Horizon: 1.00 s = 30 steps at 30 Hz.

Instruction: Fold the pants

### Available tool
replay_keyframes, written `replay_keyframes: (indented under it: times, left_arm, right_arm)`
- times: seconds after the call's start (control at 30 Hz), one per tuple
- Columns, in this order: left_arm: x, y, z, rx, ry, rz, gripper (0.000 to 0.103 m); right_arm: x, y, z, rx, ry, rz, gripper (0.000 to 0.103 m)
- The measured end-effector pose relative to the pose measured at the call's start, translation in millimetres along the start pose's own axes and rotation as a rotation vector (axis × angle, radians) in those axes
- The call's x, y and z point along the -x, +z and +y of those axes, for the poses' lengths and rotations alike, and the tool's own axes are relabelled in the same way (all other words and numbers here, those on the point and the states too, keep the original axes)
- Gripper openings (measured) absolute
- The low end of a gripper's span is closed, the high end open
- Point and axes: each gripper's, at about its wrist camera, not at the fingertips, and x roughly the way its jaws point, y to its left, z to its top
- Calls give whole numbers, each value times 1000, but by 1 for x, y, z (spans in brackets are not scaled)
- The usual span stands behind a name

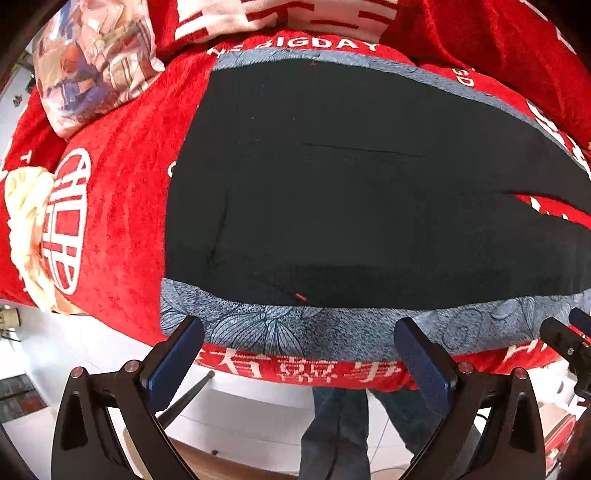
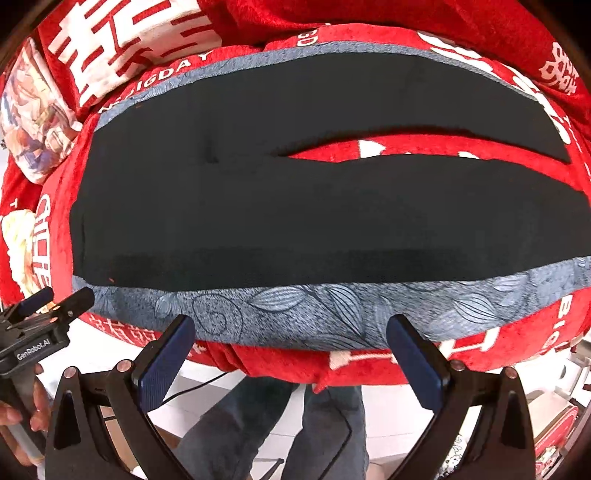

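The black pants (image 1: 351, 192) lie flat on a red blanket with white lettering (image 1: 122, 206), waistband to the left, both legs running right with a gap between them (image 2: 369, 147). Blue-grey floral side stripes (image 2: 314, 310) edge the near and far sides. My left gripper (image 1: 299, 343) is open and empty, hovering at the near edge over the near stripe at the waist end. My right gripper (image 2: 291, 339) is open and empty over the near stripe by the near leg. The left gripper also shows in the right wrist view (image 2: 55, 299), and the right gripper shows in the left wrist view (image 1: 569, 328).
A printed pillow (image 1: 96, 62) lies at the far left corner. A cream cloth (image 1: 26, 229) sits at the left edge. Bunched red blanket (image 2: 406, 22) rises behind the pants. The bed's near edge drops to a white floor, where the person's jeans-clad legs (image 2: 295, 424) stand.
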Motion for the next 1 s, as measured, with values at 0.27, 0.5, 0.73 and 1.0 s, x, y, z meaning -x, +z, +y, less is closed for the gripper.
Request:
replay_keyframes:
  times: [0.27, 0.5, 0.73, 1.0]
  left_arm:
    - [-25, 0, 9, 12, -12, 6, 103]
    - [-36, -1, 12, 3, -8, 13, 103]
    - [-34, -1, 18, 17, -39, 0, 103]
    - [-36, -14, 60, 98, -120, -17, 103]
  right_arm:
    - [-18, 4, 4, -14, 87, -23, 103]
    - [-23, 1, 3, -62, 129, -34, 103]
    - [-23, -2, 3, -89, 239, -55, 103]
    - [-40, -12, 19, -38, 358, 46, 103]
